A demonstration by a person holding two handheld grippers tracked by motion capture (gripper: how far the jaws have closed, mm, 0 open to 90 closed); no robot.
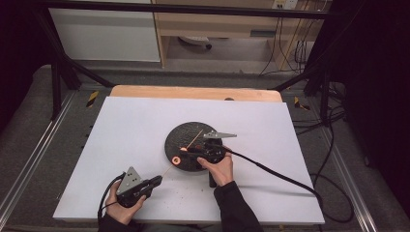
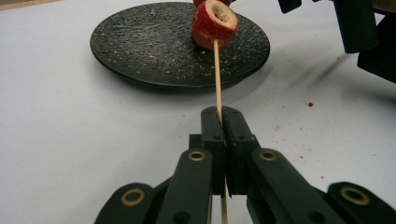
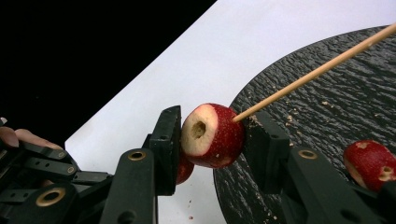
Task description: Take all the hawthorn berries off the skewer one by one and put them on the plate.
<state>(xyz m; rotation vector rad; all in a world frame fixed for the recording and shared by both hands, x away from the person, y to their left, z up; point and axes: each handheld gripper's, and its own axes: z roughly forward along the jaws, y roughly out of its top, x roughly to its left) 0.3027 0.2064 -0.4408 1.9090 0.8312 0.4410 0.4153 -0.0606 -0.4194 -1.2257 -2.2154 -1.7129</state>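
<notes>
While the left gripper (image 2: 222, 122) is pressed together on the thin wooden skewer (image 2: 217, 74), the cored red fruit piece (image 3: 212, 135) over the round black plate's (image 3: 327, 116) edge is pinched by the right gripper (image 3: 212, 140); misalignment could snap the skewer.

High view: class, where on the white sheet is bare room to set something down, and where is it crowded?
Bare: the white sheet left of the black plate up to its left edge, the strip behind the plate, and the right side beyond the cable. Crowded: the plate's near rim, where right gripper with its fruit piece, left gripper and skewer meet.
</notes>
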